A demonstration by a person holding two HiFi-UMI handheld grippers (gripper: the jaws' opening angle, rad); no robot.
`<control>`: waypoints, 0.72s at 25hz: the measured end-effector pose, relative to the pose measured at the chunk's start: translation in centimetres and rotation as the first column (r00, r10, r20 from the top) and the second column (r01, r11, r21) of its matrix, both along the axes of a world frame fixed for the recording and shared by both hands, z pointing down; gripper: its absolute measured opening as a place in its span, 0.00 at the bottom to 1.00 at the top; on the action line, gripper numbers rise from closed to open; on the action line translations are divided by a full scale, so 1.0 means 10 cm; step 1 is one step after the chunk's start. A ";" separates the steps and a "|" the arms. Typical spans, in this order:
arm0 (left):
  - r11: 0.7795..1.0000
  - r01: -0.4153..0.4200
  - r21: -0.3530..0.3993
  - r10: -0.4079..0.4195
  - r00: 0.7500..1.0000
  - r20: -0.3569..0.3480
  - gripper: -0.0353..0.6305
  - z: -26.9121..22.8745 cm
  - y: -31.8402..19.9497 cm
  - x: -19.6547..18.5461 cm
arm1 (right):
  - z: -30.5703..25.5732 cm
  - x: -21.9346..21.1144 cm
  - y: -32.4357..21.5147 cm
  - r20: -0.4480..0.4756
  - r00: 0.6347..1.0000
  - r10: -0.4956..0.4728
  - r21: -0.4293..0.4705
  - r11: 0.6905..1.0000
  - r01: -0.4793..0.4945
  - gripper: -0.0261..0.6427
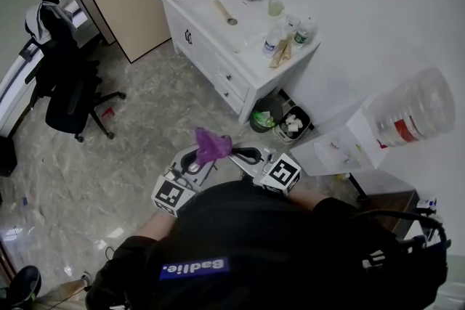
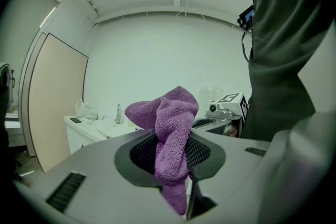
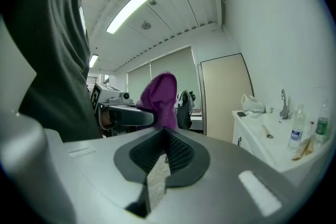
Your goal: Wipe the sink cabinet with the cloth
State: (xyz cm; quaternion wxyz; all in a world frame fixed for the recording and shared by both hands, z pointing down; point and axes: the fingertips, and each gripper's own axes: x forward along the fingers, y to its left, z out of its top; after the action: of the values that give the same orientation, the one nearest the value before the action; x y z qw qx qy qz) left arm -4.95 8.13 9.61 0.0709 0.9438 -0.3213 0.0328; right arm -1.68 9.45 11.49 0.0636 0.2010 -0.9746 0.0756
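ahead of us the sink cabinet point(image 1: 231, 58) stands against the wall point(image 1: 356, 3), bottles point(image 1: 273, 41) on its near end, two bins point(image 1: 263, 113) on the floor just beside that end. an office chair point(image 1: 67, 94) stands well left. the cloth point(image 1: 212, 144) sits between our left gripper's point(image 1: 200, 160) jaws.

I'm wearing a black top point(image 1: 247, 243) with a blue label point(image 1: 194, 268) lettered in white. Right of that label, thin black cables point(image 1: 407, 216) arc over the shoulder. Above the label, the left gripper point(image 1: 205, 158) and right gripper point(image 1: 251, 154) are pale grey shells with dark mesh-textured pads point(image 3: 176, 152). Each carries a cube point(image 1: 173, 194) of black-and-white square markers.
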 end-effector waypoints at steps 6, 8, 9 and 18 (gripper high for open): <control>0.999 0.010 0.035 -0.010 1.000 0.009 0.20 -0.10 0.00 0.00 | -0.03 0.01 -0.01 -0.014 1.000 -0.012 0.007 1.000 0.012 0.04; 0.999 0.009 0.034 -0.009 1.000 0.011 0.20 -0.09 -0.01 0.02 | -0.01 0.03 -0.02 -0.023 1.000 -0.013 0.008 1.000 0.013 0.04; 0.999 0.013 0.038 -0.013 1.000 0.006 0.20 -0.08 -0.02 0.03 | -0.01 0.04 -0.03 -0.026 1.000 -0.013 0.007 1.000 0.013 0.04; 0.998 0.034 0.051 -0.035 0.999 0.010 0.20 -0.07 -0.08 -0.01 | 0.00 0.05 -0.09 -0.031 0.999 -0.007 0.012 1.000 0.007 0.04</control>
State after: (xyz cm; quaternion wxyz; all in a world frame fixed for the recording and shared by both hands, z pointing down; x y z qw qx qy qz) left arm -5.10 7.33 8.95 0.0456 0.9394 -0.3385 0.0287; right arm -1.22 8.55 11.44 0.0778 0.1990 -0.9747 0.0662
